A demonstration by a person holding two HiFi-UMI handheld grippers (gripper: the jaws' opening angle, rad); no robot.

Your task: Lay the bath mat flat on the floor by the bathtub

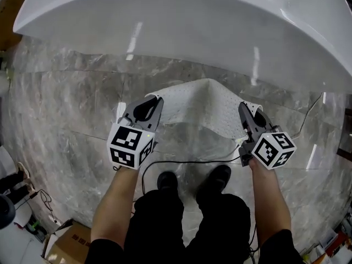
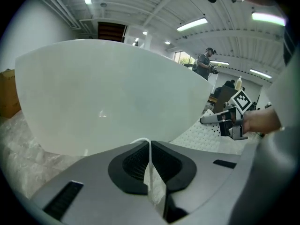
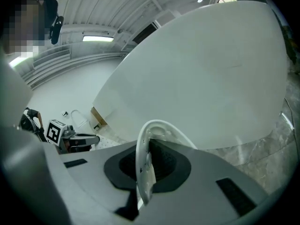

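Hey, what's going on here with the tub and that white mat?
A person stands on the marble floor facing the white bathtub, with a gripper in each hand. The left gripper and the right gripper are each shut on a near corner of the perforated white bath mat. The mat hangs bowed between them in front of the tub, not yet laid flat.
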